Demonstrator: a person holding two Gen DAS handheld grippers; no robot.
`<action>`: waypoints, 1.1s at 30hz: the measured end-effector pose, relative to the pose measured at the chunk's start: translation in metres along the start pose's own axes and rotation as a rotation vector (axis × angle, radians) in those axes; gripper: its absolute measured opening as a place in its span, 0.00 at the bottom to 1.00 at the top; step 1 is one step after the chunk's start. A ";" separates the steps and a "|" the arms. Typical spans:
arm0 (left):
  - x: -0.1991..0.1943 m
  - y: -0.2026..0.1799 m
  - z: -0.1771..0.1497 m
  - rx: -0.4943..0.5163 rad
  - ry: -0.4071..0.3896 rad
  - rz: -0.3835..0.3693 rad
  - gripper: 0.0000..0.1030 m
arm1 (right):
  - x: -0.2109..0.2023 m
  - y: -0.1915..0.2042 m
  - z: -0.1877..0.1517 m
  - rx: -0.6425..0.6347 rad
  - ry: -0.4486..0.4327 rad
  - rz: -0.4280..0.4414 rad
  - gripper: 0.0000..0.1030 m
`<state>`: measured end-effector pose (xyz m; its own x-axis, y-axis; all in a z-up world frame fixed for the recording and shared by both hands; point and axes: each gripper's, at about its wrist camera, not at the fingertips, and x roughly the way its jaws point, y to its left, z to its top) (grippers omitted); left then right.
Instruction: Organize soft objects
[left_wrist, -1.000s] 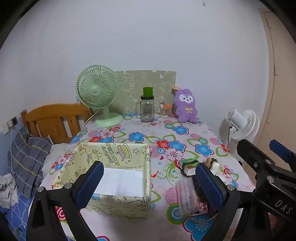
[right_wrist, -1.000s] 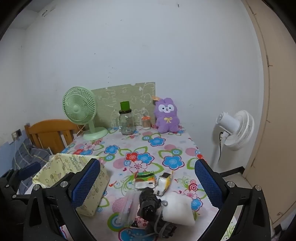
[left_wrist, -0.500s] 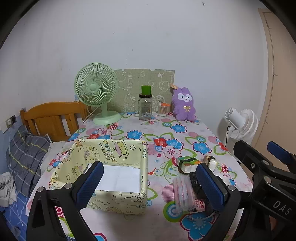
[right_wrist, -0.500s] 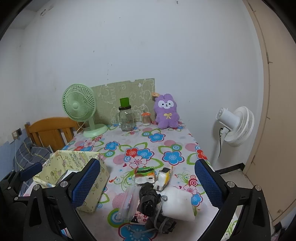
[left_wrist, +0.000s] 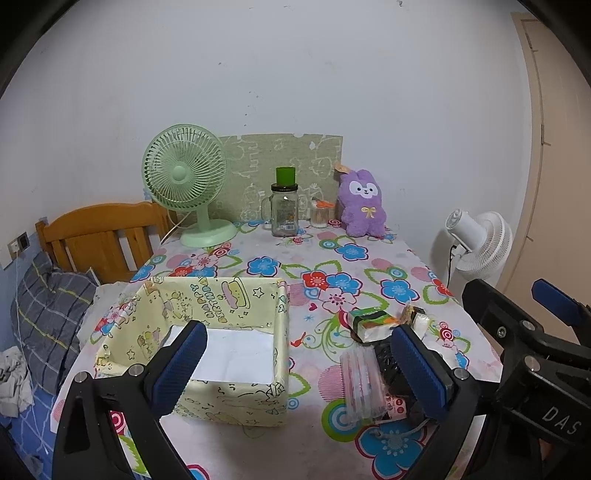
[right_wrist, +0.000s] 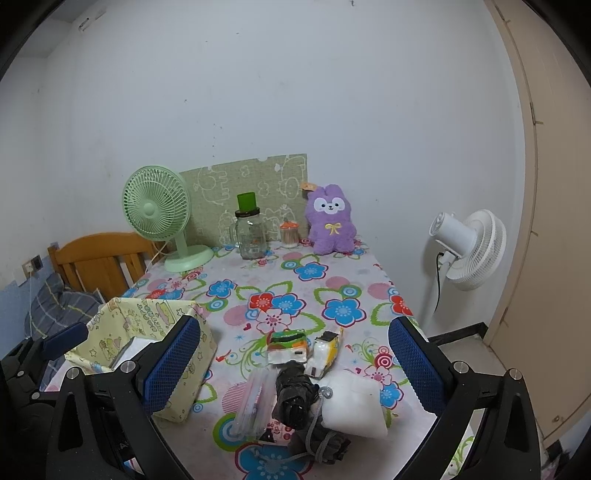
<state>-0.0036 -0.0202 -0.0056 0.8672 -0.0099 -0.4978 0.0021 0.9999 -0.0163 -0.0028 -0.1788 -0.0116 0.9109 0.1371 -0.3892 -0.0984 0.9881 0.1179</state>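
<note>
Two black grippers with blue padded fingers hang above the near edge of a table covered in a flower-print cloth (right_wrist: 343, 280), both spread wide with nothing between their fingers: the left gripper (left_wrist: 295, 365) over the box side, the right gripper (right_wrist: 295, 363) over a heap of small things. Under the left one stands an open yellow cartoon-print cardboard box (left_wrist: 221, 402) with only a white sheet (left_wrist: 236, 356) on its floor. Just right of the box lies the heap: a clear plastic sleeve (right_wrist: 255, 402), a dark rolled cloth bundle with a grey cord (right_wrist: 295, 398) touching a white soft pad (right_wrist: 354, 402), and behind them a green-and-orange tissue pack (right_wrist: 288, 347) beside a small yellow-and-white packet (right_wrist: 325, 350). Well beyond, against the wall, stand a mint-green desk fan (right_wrist: 159, 214), a glass jar with a green cup on its lid (right_wrist: 251, 236), a small orange-lidded container (right_wrist: 289, 234) and a purple plush rabbit (right_wrist: 330, 221). Off the table's right side is a white standing fan (right_wrist: 469, 251); to the left, a wooden chair back (left_wrist: 99, 240).
</note>
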 end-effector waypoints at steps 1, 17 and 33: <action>0.000 0.000 0.000 0.001 -0.002 -0.001 0.97 | 0.000 0.000 0.000 0.000 0.000 0.000 1.00; 0.000 -0.001 -0.001 -0.003 -0.007 0.000 0.97 | 0.002 0.002 -0.002 0.001 0.009 -0.001 1.00; 0.000 0.001 0.000 -0.006 -0.009 -0.006 0.97 | 0.003 0.001 0.000 0.011 0.005 -0.001 1.00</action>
<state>-0.0031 -0.0196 -0.0056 0.8718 -0.0161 -0.4897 0.0048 0.9997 -0.0242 -0.0005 -0.1770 -0.0122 0.9088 0.1365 -0.3944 -0.0931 0.9875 0.1273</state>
